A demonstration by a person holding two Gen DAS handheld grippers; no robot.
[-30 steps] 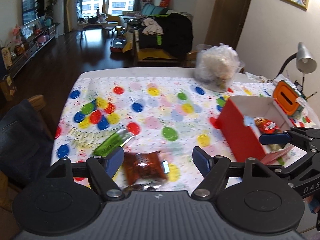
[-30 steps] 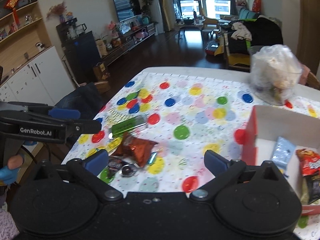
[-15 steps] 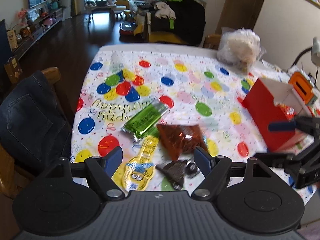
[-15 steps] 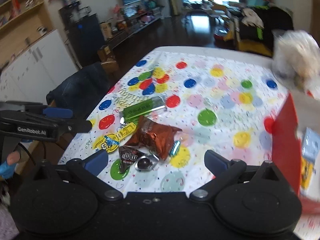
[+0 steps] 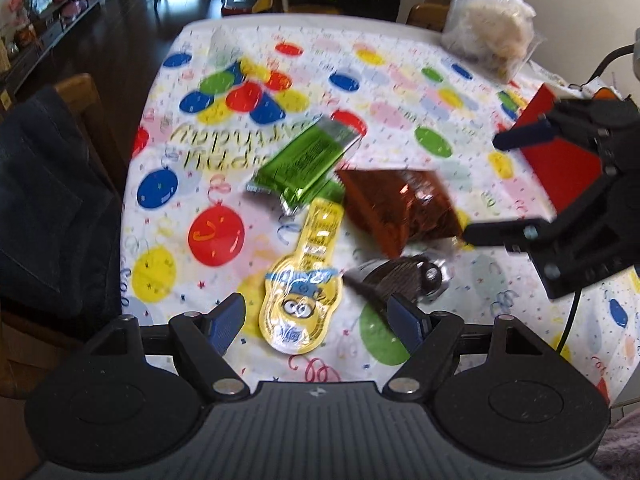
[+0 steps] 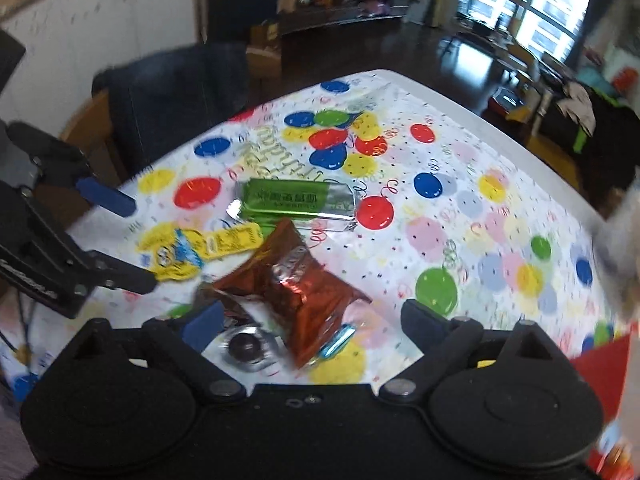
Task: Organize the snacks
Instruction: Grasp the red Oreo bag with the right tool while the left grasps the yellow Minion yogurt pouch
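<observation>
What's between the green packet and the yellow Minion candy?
Nothing: in the left wrist view the green packet and the yellow Minion candy touch, the candy's narrow end tucked against the packet's edge.

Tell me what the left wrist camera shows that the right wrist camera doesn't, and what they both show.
Only the left wrist view shows the clear bag of pale snacks at the far edge and the right gripper, open.

Only the right wrist view shows the small blue wrapper poking from under the red-brown packet, and the left gripper, open.

Both show the green packet, the yellow Minion packet, the dark wrapper, the red box and the balloon tablecloth.
</observation>
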